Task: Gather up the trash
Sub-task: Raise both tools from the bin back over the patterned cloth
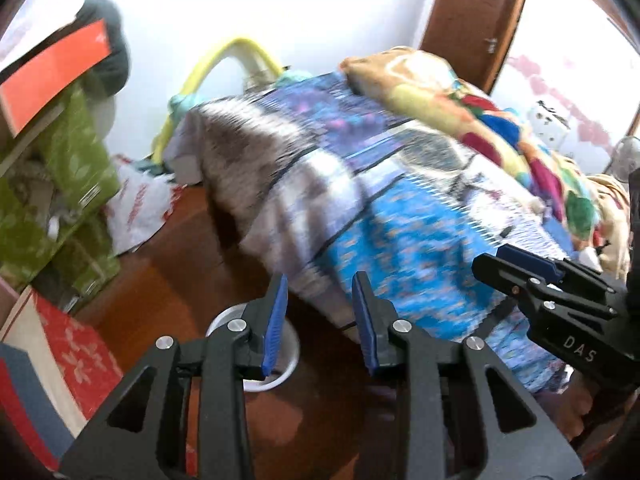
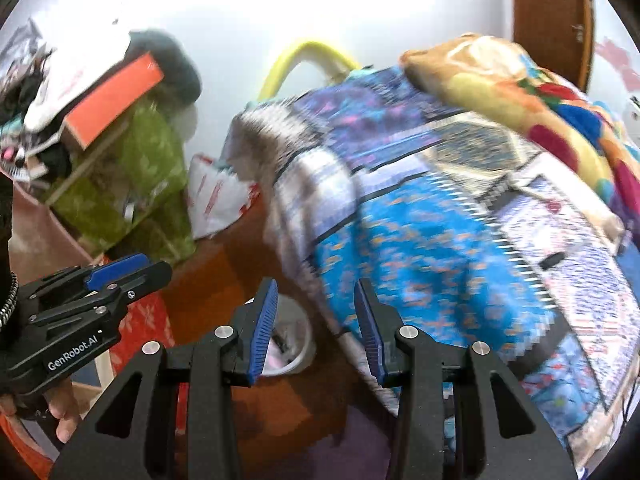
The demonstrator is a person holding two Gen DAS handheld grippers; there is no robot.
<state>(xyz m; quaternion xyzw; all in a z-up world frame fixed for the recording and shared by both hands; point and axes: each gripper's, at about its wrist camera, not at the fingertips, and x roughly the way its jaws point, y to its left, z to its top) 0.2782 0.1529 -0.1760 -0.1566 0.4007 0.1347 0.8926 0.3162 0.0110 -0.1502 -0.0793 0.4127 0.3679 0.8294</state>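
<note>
Risk 1: both views are smeared, so anything small lying on the bed [image 1: 420, 240] or the wooden floor [image 1: 192, 248] cannot be made out; a reach committed now could close on the patterned bedspread [image 2: 432, 248] instead of rubbish.

Risk 2: the two tools sit close side by side. The right tongs [image 1: 496, 266] show at the right edge of the left view, the left tongs [image 2: 132, 266] at the left edge of the right view. A sideways swing could knock them together.

Risk 3: the white waste bin [image 2: 298, 344] stands on the floor just beside the bed corner, directly below both tools. A careless drop or low pass could tip it.

Left tongs [image 1: 320, 320]: pads spread partway, nothing between them, touching nothing. Right tongs [image 2: 316, 328]: also partly spread, empty, clear of the bedspread.

Task item: the bin appears to hold some scraps already. No loose trash identifiable; the white and red plastic bag [image 1: 140, 208] by the green boxes [image 1: 68, 184] is a possible candidate only.
</note>
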